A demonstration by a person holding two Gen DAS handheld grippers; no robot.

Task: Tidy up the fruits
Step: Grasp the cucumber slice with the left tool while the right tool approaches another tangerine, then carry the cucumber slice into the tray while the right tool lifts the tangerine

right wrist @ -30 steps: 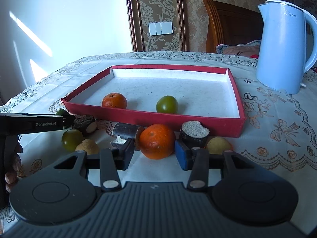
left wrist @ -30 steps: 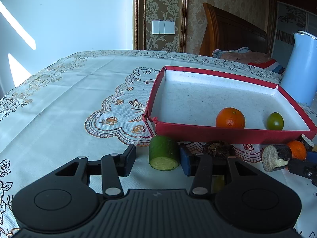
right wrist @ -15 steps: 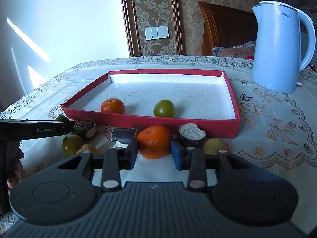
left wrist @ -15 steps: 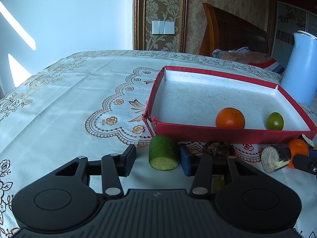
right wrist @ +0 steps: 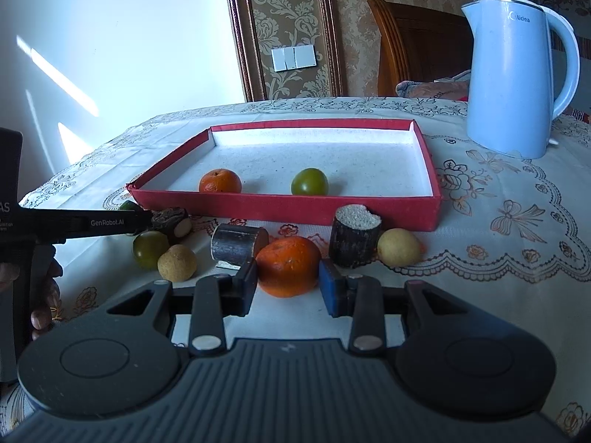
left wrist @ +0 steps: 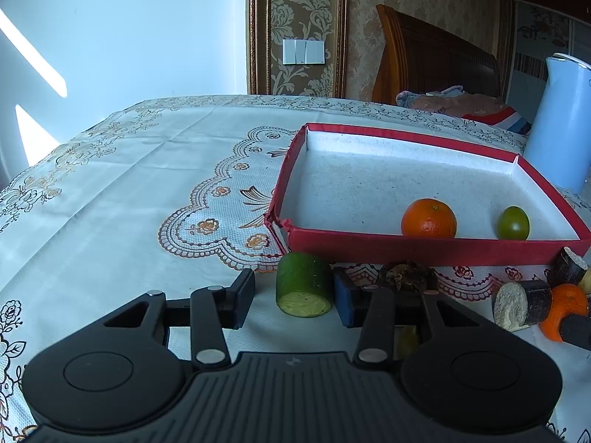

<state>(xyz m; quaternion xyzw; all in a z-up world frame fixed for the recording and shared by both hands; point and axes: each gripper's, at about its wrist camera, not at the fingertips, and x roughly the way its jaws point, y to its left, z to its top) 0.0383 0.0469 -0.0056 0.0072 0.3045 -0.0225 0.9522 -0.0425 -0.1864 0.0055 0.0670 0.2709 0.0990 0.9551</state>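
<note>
My right gripper (right wrist: 288, 288) squeezes a round, bumpy orange tangerine (right wrist: 287, 265). My left gripper (left wrist: 293, 297) stands open around a stubby green cucumber chunk (left wrist: 303, 285), flat cut end facing me.

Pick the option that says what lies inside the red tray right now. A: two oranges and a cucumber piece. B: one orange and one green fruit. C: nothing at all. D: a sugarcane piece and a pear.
B: in the right wrist view the red tray holds only an orange and a green fruit; the other pieces lie outside on the tablecloth.
</note>
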